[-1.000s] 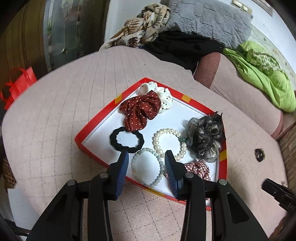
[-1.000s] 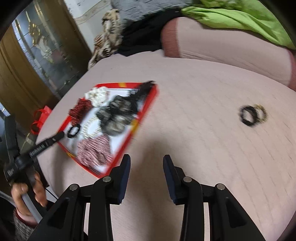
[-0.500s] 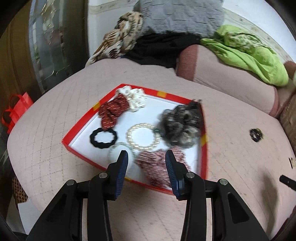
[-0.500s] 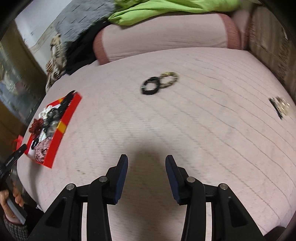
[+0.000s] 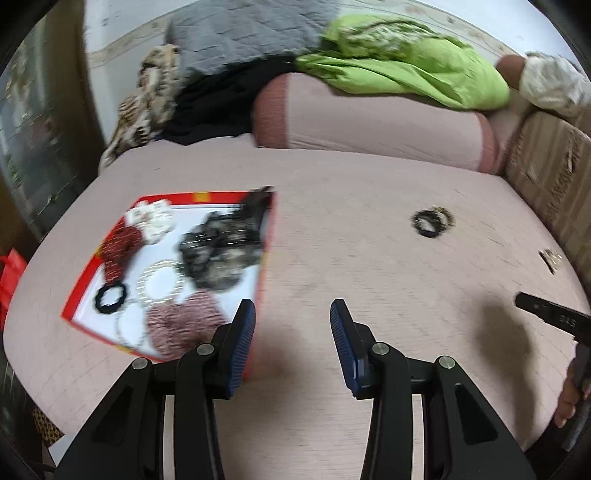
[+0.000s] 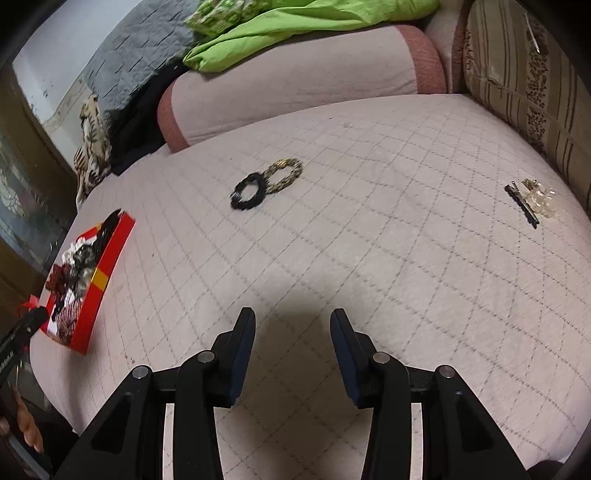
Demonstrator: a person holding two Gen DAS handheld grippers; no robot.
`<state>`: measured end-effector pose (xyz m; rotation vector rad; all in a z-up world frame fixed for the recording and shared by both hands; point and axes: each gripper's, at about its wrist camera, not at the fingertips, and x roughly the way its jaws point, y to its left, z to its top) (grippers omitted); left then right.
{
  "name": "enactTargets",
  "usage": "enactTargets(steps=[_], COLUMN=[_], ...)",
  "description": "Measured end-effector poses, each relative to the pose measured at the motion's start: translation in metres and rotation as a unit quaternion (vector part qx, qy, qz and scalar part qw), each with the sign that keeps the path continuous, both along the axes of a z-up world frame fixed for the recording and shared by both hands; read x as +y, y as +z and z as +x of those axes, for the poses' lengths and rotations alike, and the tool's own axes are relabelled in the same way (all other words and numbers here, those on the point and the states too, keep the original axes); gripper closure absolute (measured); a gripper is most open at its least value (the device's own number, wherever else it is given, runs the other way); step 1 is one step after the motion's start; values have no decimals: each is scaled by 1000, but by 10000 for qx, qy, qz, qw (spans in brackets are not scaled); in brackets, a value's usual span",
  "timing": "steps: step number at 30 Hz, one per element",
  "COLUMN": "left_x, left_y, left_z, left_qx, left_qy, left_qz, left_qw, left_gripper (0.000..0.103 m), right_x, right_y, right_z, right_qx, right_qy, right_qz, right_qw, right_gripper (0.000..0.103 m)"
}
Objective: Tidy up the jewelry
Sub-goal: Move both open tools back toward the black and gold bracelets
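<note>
A red tray with a white floor lies on the pink quilted bed at the left; it also shows in the right wrist view. It holds several scrunchies, a black hair tie and bead bracelets. A black hair tie and a gold one lie touching on the bed, far from both grippers. A black hair clip and a clear trinket lie at the right. My left gripper is open and empty beside the tray's right edge. My right gripper is open and empty above bare quilt.
A pink bolster with green cloth and a grey quilt lies across the back. A striped cushion bounds the right side. A red bag sits beyond the bed's left edge.
The left gripper has swung right, off the tray's contents to its right edge. The right gripper has turned right, away from the tray, bringing the loose hair ties and the clip into view.
</note>
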<state>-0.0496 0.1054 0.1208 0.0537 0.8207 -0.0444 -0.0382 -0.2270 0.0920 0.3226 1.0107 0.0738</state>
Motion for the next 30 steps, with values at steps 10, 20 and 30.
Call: enactTargets(steps=[10, 20, 30], left_x=[-58, -79, -88], left_y=[2, -16, -28], left_z=[7, 19, 31], left_qx=[167, 439, 649], left_qy=[-286, -411, -472], left_qz=[407, 630, 683], left_qw=[9986, 9962, 9944], left_gripper=[53, 53, 53], right_x=[-21, -39, -47], right_y=[0, -11, -20], right_z=[12, 19, 25], right_qx=[-110, -107, -23], right_qy=[2, -100, -112], right_qz=[-182, -77, 8], right_qw=[9998, 9999, 9999], right_gripper=[57, 57, 57])
